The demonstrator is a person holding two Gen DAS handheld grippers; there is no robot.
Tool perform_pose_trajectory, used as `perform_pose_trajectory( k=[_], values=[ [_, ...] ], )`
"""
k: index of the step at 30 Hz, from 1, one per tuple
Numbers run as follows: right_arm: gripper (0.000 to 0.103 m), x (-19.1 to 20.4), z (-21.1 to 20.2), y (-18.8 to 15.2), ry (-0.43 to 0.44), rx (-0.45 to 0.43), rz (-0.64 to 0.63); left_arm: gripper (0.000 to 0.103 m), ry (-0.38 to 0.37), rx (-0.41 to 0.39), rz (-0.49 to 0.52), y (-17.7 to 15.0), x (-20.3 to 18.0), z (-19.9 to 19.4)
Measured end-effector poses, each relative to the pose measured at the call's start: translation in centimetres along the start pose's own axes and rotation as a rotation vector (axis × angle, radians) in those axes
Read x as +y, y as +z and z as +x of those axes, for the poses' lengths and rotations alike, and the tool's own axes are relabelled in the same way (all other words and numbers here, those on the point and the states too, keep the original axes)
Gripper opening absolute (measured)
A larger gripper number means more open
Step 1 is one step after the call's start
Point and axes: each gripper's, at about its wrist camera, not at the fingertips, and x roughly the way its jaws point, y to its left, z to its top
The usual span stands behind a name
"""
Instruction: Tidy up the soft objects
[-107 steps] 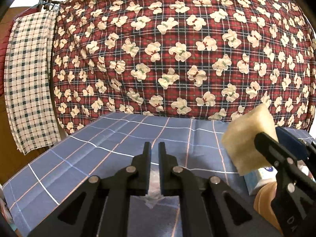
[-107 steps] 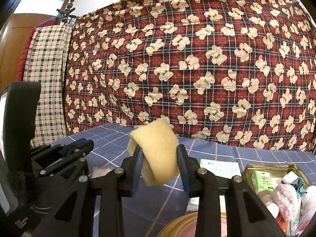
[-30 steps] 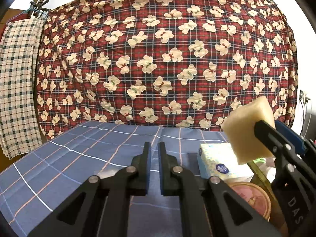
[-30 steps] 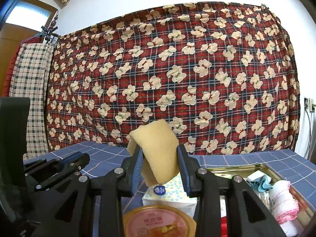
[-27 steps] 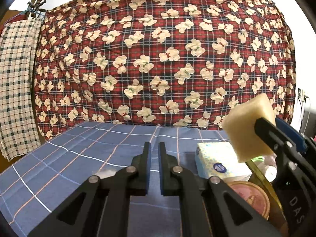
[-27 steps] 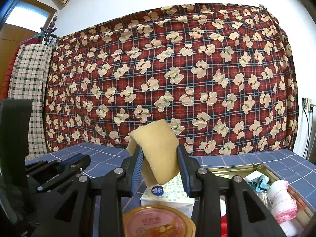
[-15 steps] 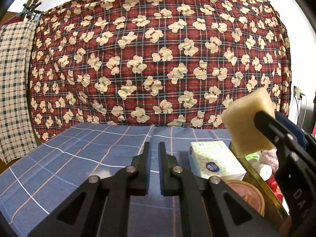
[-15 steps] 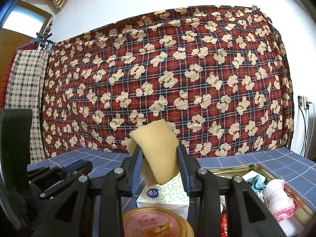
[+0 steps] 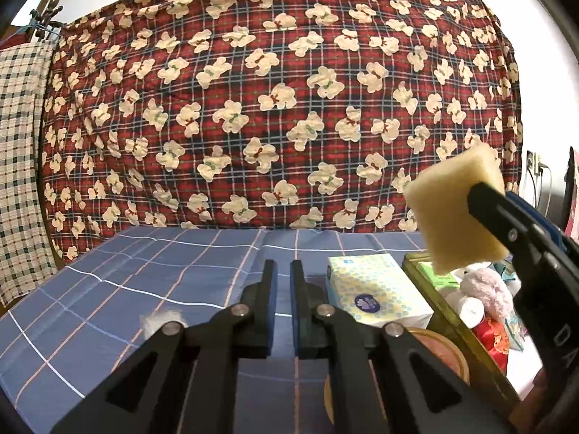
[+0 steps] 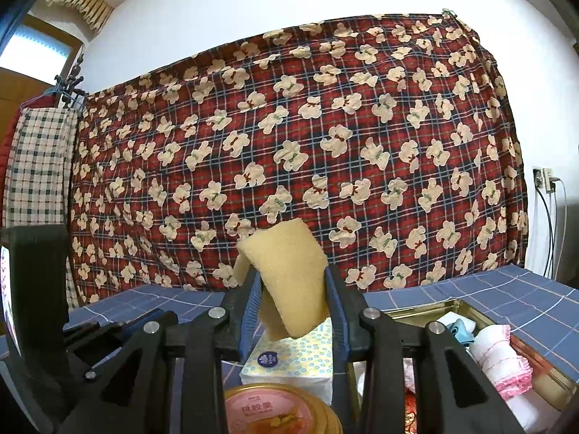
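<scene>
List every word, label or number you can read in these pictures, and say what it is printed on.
"DA": white letters, cut off by the picture's edge, on the right gripper body in the left wrist view.
Round tin lid: Chinese characters, too blurred to read.
Tissue box: dark blue oval logo, too small to read.

Likely a home: bear-print blanket (image 10: 296, 152) hung behind a cloth-covered table (image 9: 144, 282).

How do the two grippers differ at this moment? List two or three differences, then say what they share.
1. The right gripper is shut on the yellow sponge; the left gripper holds nothing.
2. The right gripper's jaws stand apart by the squeezed sponge's width; the left gripper's jaws are nearly together.
3. The right gripper is above the tissue pack and round tin; the left gripper is above bare blue checked cloth.

Both are black and two-fingered.
</scene>
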Motion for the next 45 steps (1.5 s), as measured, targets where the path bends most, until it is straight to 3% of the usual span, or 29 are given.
perform_pose_trajectory(
  k=[23,27,30,34,36,39,41,43,45],
  values=[
    [0.039,-1.0,-0.8,0.4,-0.005,-0.02,0.019,0.004,-0.052,0.004,-0.008,0.6,-0.8,-0.8],
    [0.039,-1.3,-1.1,0.6,-0.007,-0.024,0.022,0.004,-0.014,0.013,0.015,0.8,-1.3,-0.6],
    [0.039,-1.3,-1.0,0.6,0.003,-0.011,0.014,0.005,0.055,0.033,0.007,1.1,-0.1,-0.3],
    [0.039,-0.6,-0.4,0.9,0.062,0.028,0.02,0.008,0.145,0.13,-0.047,1.6,4.3,1.2],
    [0.039,0.2,-0.2,0.9,0.075,0.031,0.004,0.009,0.174,0.233,-0.093,1.4,7.3,2.9],
    [0.039,1.4,0.1,0.7,0.097,0.037,-0.011,0.01,0.156,0.402,-0.148,0.4,10.3,5.8],
    [0.039,2.2,0.1,0.4,0.11,0.041,-0.031,0.017,0.183,0.452,-0.153,-0.1,11.2,6.8],
    [0.039,2.4,0.3,0.3,0.114,0.045,-0.04,0.048,0.187,0.479,-0.129,-0.4,11.2,7.4],
    [0.039,2.5,0.5,0.1,0.116,0.052,-0.043,0.054,0.188,0.471,-0.131,-0.5,11.0,7.3]
  ],
)
